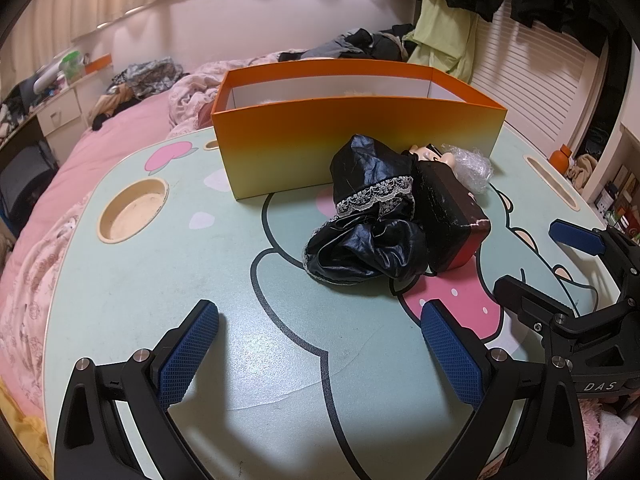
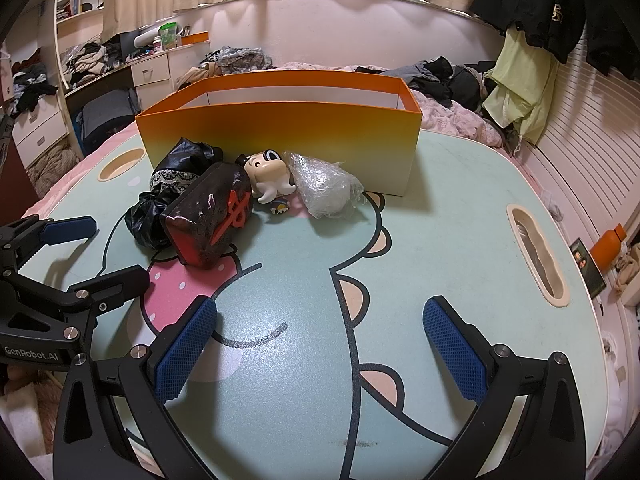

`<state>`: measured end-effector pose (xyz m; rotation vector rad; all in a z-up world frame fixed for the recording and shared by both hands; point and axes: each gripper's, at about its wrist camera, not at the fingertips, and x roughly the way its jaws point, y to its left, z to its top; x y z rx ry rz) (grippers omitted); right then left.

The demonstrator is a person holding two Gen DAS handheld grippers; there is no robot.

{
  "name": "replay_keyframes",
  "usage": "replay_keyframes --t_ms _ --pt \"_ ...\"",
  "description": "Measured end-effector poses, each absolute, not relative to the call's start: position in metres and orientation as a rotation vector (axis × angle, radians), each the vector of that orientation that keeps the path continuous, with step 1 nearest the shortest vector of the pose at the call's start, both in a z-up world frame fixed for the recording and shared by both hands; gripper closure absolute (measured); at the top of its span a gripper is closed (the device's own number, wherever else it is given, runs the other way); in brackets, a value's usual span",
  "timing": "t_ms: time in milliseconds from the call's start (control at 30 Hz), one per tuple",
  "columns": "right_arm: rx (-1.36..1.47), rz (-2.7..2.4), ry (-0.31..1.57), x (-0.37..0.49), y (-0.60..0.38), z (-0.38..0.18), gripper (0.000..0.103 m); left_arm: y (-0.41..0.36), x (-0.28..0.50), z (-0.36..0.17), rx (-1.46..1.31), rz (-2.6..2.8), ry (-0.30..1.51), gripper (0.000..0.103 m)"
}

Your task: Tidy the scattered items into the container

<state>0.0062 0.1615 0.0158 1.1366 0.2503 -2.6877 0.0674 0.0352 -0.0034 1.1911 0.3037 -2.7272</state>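
An orange box (image 1: 352, 132) (image 2: 280, 132) stands open-topped at the far side of the lap table. In front of it lie a crumpled black cloth with lace trim (image 1: 372, 216) (image 2: 176, 184), a dark block with a red end (image 1: 456, 220) (image 2: 212, 216), a big-headed toy figure (image 2: 268, 178) (image 1: 436, 154) and a wad of bubble wrap (image 2: 324, 188) (image 1: 474, 170). My left gripper (image 1: 320, 356) hovers open over the near table, short of the cloth. My right gripper (image 2: 316, 352) is open too, nearer than the items and to their right. Each gripper shows in the other's view (image 1: 540, 256) (image 2: 104, 248).
The mint cartoon-print table (image 1: 200, 280) (image 2: 460, 208) has a round cup recess (image 1: 134, 210) at left and a slot handle (image 2: 536, 254) at right. It rests on a pink bed with clothes piled behind. An orange bottle (image 2: 608, 246) stands off the right edge.
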Motion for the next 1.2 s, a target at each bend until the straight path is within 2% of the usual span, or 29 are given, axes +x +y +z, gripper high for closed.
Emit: replay_keyframes --t_ms 600,867,1067,1167,1200 --pt "1.147 -2.675 0.248 0.006 0.159 0.017 0.000 0.037 0.067 -0.004 1.191 -2.728 0.308 0.002" --pt "0.972 -2.633 0.042 0.001 0.158 0.062 0.001 0.037 0.066 -0.005 1.191 -2.728 0.309 0.002" --pt "1.013 -2.609 0.102 -0.030 0.125 0.064 0.025 0.038 0.065 -0.004 1.191 -2.729 0.310 0.002" --pt "1.066 -2.559 0.102 -0.041 0.116 0.056 0.028 0.038 0.065 -0.005 1.191 -2.729 0.310 0.002" --pt "1.084 -2.552 0.115 -0.043 0.115 0.053 0.032 0.038 0.065 -0.005 1.191 -2.729 0.311 0.002"
